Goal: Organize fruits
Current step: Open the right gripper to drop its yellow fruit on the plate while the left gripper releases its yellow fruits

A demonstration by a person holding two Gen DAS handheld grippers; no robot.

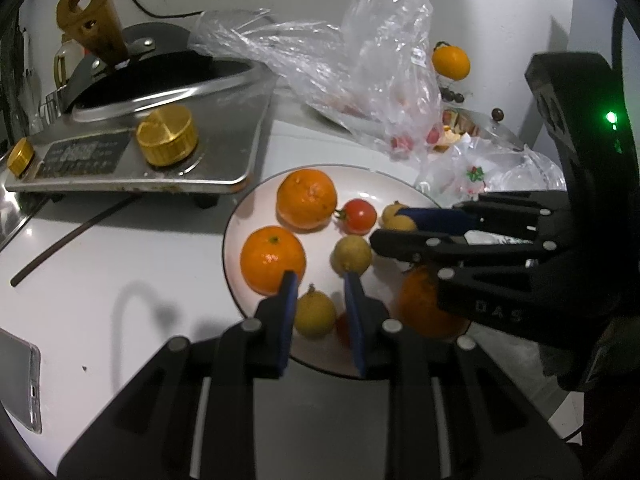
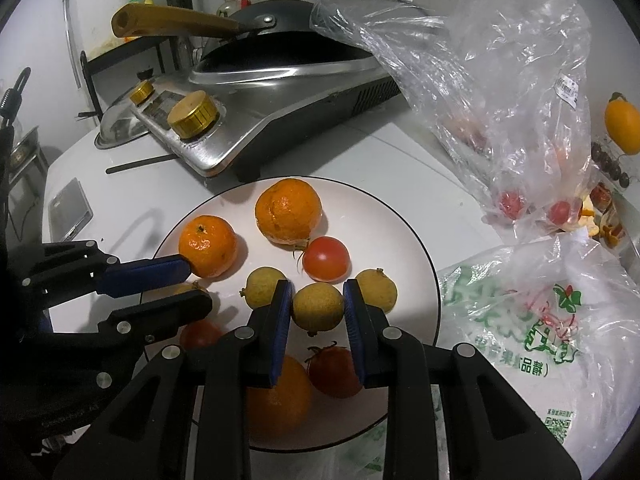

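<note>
A white plate (image 1: 248, 216) (image 2: 392, 240) holds oranges (image 1: 306, 199) (image 2: 288, 210), tomatoes (image 1: 360, 216) (image 2: 326, 258) and small yellow fruits (image 1: 352, 255) (image 2: 378, 290). In the left wrist view my left gripper (image 1: 320, 280) is shut on one yellow fruit (image 1: 314, 316) at the plate's near edge. My right gripper (image 1: 390, 226) comes in from the right, shut on another yellow fruit (image 1: 396, 220). The right wrist view shows that fruit (image 2: 318, 306) pressed between the right gripper's (image 2: 318, 286) blue pads. My left gripper (image 2: 196, 286) enters from the left there, a yellow fruit (image 2: 188, 289) between its fingers.
Behind the plate is a steel stove (image 1: 224, 152) (image 2: 280, 120) with gold knobs and a black wok. Clear plastic bags (image 1: 360, 72) (image 2: 500, 100) holding tomatoes lie to the right, beside a printed bag (image 2: 520, 320). A phone (image 1: 16, 384) and a dark stick (image 1: 68, 240) lie at the left.
</note>
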